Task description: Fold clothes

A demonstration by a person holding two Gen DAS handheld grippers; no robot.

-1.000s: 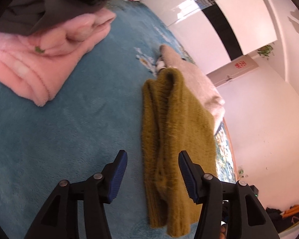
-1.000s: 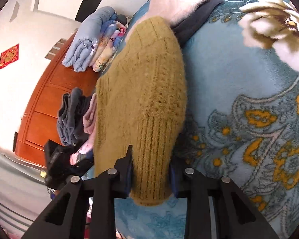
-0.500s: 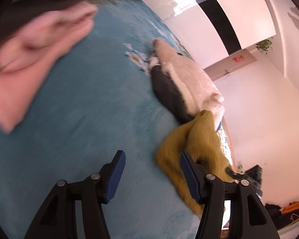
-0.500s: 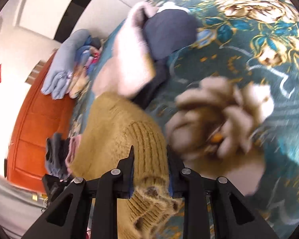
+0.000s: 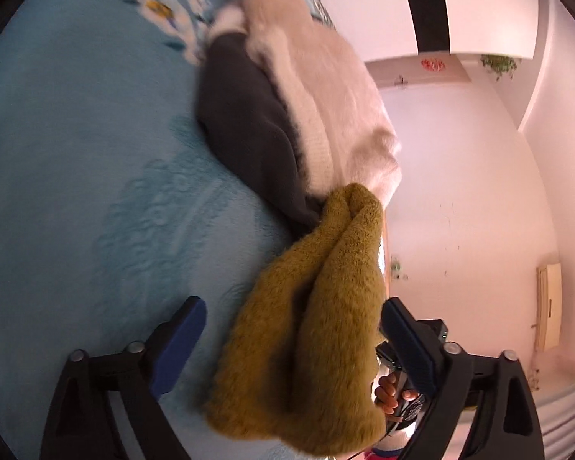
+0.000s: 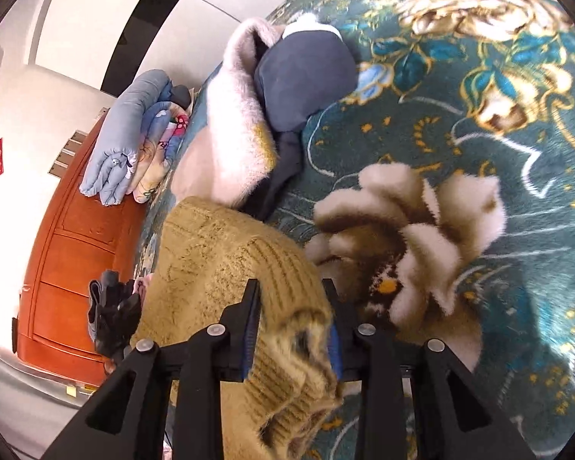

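Observation:
An olive-yellow knit sweater (image 5: 310, 329) hangs bunched and folded over above the teal blanket (image 5: 76, 191). My left gripper (image 5: 291, 329) is open, its blue pads on either side of the sweater and apart from it. My right gripper (image 6: 291, 318) is shut on the sweater's ribbed hem (image 6: 287, 299), and the rest of the sweater (image 6: 203, 253) trails to the left. The hand holding the right gripper (image 5: 389, 395) shows behind the sweater in the left wrist view.
A cream fluffy garment (image 5: 326, 88) lies on a dark navy one (image 5: 245, 126) just beyond the sweater; both show in the right wrist view (image 6: 237, 134). Folded light-blue bedding (image 6: 130, 134) lies by the orange wooden headboard (image 6: 69, 260). The blanket has a floral pattern (image 6: 410, 245).
The right gripper has lifted and pulled the sweater toward the bed's edge, bunching it. The left gripper's view has swung right, away from the pink clothes, and the sweater now hangs between its fingers.

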